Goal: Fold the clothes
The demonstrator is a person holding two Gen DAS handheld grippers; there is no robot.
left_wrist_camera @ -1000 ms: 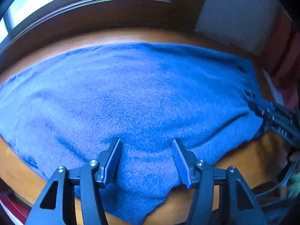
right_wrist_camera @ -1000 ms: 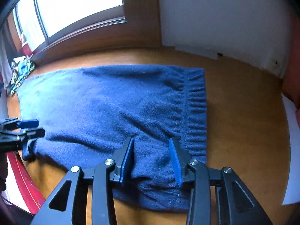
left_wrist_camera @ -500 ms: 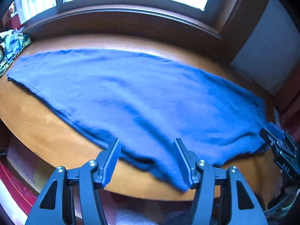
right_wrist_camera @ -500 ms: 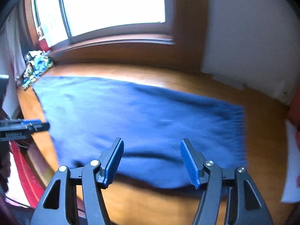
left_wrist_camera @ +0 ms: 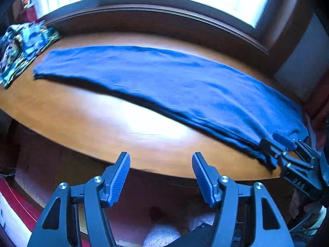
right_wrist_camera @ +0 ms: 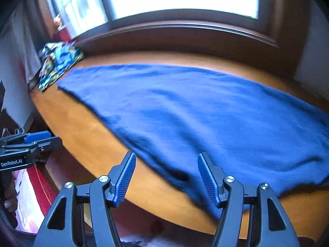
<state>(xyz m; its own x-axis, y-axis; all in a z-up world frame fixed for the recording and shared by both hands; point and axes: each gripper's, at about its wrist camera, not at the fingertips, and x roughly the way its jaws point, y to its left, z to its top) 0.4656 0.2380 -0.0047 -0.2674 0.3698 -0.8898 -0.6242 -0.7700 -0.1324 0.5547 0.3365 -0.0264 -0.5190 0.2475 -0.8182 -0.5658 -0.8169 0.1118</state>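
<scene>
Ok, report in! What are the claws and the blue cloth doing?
Left gripper open, off the table edge. Right gripper open over the blue garment, which lies flat. Patterned cloth at far corner, clear.

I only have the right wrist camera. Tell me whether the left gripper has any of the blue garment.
Observer: No. The left wrist view shows the left gripper open with nothing between its fingers.
Operator: Give me its position relative to the cloth.
Observer: It is back from the table edge, and a strip of bare wood separates it from the blue garment.
Operator: Now place my right gripper along the garment.
Observer: In that view the right gripper is at the garment's near corner, at the end farthest from the patterned cloth.
</scene>
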